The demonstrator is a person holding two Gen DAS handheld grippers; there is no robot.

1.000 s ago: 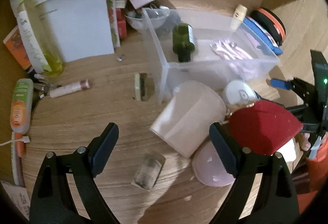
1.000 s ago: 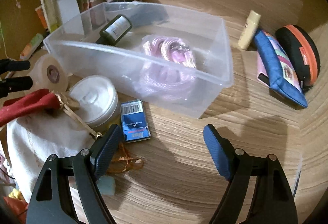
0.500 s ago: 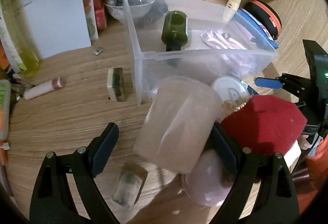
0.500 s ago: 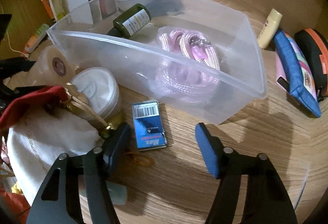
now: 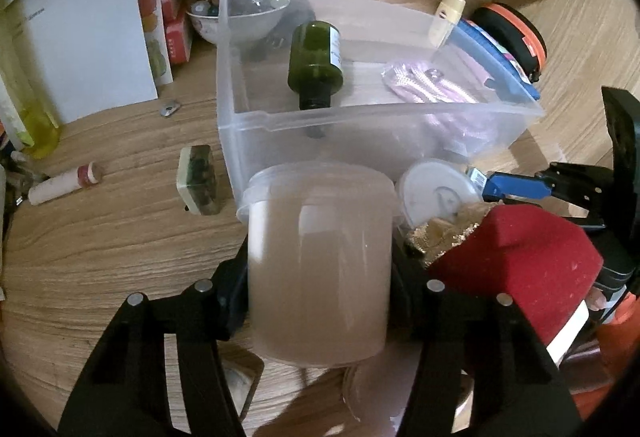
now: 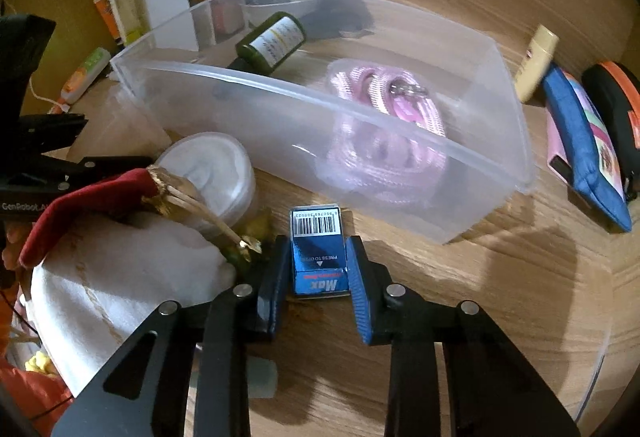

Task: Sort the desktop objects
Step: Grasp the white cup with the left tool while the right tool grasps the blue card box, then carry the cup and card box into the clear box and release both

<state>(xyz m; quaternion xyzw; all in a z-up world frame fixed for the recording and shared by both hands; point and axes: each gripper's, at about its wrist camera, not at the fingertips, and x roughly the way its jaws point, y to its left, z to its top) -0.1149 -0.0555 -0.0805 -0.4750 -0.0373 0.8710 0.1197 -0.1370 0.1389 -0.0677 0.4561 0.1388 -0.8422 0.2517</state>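
Note:
My left gripper [image 5: 318,277] is shut on a translucent plastic tub [image 5: 318,261] and holds it in front of the clear bin [image 5: 256,117]. The bin holds a green bottle [image 5: 316,59] and a pink coiled cord [image 5: 428,85]. My right gripper [image 6: 318,265] is shut on a small blue Max box [image 6: 318,253] lying on the wooden desk, just in front of the bin [image 6: 360,173]. The bottle [image 6: 272,43] and cord [image 6: 384,125] also show there.
A white round jar [image 6: 212,169], a red and white cloth bundle [image 6: 112,257] and the red cloth [image 5: 516,265] crowd the bin's near side. A blue pouch [image 6: 584,149], an orange-black case [image 6: 616,105], a small cream bottle [image 6: 536,61], a lip balm tube [image 5: 64,183], a green block [image 5: 198,179] and stacked books [image 5: 80,49] lie around.
My left gripper closed on the plastic tub and lifted it toward the bin. My right gripper moved forward and closed on the blue box.

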